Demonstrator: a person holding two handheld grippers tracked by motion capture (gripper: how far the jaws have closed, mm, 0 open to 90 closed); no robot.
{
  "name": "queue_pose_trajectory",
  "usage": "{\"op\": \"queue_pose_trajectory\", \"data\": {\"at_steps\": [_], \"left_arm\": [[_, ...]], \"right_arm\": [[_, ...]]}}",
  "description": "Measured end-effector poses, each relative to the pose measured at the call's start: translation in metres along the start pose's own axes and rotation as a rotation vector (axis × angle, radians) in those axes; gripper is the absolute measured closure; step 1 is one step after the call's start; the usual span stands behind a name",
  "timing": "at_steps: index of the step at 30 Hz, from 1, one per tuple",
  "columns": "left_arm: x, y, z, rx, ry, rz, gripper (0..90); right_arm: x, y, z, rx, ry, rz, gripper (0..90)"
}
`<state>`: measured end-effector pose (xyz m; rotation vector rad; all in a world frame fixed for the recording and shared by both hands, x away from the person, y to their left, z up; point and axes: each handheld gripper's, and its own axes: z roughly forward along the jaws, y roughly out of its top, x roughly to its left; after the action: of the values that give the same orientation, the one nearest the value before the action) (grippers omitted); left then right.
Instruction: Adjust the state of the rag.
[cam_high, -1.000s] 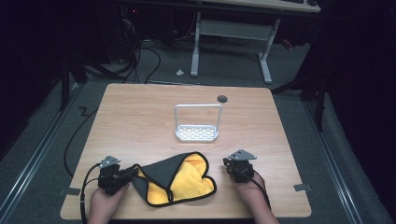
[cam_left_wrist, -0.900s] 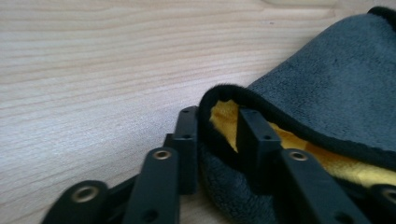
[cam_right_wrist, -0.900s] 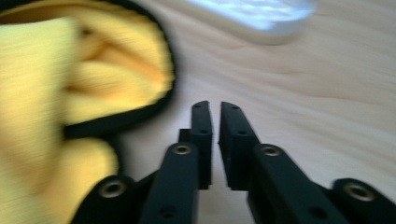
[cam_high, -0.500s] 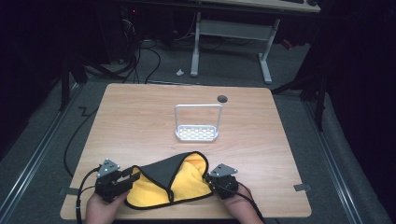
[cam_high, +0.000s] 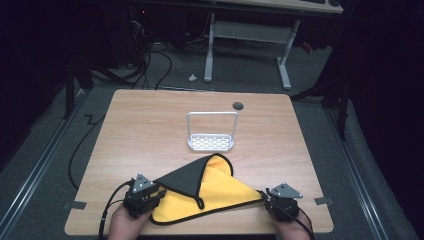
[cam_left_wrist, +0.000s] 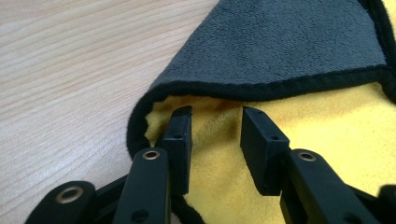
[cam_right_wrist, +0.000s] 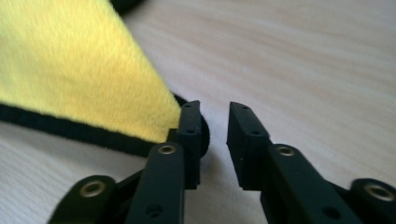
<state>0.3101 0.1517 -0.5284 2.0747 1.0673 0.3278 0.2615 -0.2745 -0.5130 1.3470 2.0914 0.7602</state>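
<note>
Left hand-held gripper spread over cloth corner (yellow side), right hand-held gripper parted, just opening, corner beside it.

1. The high view looks from above the person's side, forward and down. It takes in the whole bench, the floor around it and a desk frame behind, from rather far.
2. The left gripper view rides on the left hand-held gripper. It looks along the two black jaws, very near and low over the bench, at the folded corner of the cloth.
3. The right gripper view rides on the right hand-held gripper, also very near and low, facing the cloth's pointed corner.
4. All three views share the cloth and the wood under it.
</note>
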Motion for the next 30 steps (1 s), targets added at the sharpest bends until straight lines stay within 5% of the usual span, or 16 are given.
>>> {"op": "queue_pose_trajectory", "data": {"at_steps": [3, 6, 10, 14, 16, 19, 21, 24, 25, 28, 30], "left_arm": [[0.001, 0.0, -0.002, 0.004, -0.011, -0.018, 63.0], [-0.005, -0.001, -0.009, 0.012, -0.031, -0.008, 61.3], [-0.014, -0.003, -0.013, 0.019, -0.052, 0.018, 60.3], [-0.011, -0.009, -0.011, 0.032, -0.028, 0.042, 60.6], [-0.009, -0.009, -0.012, 0.028, -0.023, 0.039, 62.0], [-0.006, -0.01, -0.013, 0.033, -0.018, 0.04, 63.4], [-0.004, -0.01, -0.014, 0.036, -0.003, 0.051, 64.0], [0.001, -0.01, -0.016, 0.041, 0.013, 0.041, 64.5], [0.003, -0.01, -0.017, 0.041, 0.021, 0.038, 64.5], [0.009, -0.011, -0.018, 0.035, 0.03, 0.017, 64.5], [0.008, -0.01, -0.018, 0.038, 0.031, 0.016, 64.4]], "right_arm": [[0.008, 0.021, 0.0, -0.063, 0.019, -0.006, 74.4], [0.021, 0.049, 0.015, -0.092, 0.09, -0.019, 72.0], [0.035, 0.08, 0.05, -0.067, 0.143, 0.009, 66.5], [0.044, 0.085, 0.075, 0.0, 0.144, 0.012, 59.2], [0.048, 0.081, 0.082, 0.035, 0.139, 0.02, 66.2], [0.052, 0.077, 0.08, 0.019, 0.131, -0.015, 89.2], [0.049, 0.077, 0.076, 0.007, 0.111, -0.027, 90.0], [0.034, 0.076, 0.072, 0.006, 0.095, 0.017, 90.0], [0.029, 0.075, 0.072, 0.005, 0.107, 0.045, 89.1], [0.027, 0.078, 0.071, -0.009, 0.186, 0.126, 61.6], [0.036, 0.08, 0.075, -0.009, 0.218, 0.132, 55.1]]}}
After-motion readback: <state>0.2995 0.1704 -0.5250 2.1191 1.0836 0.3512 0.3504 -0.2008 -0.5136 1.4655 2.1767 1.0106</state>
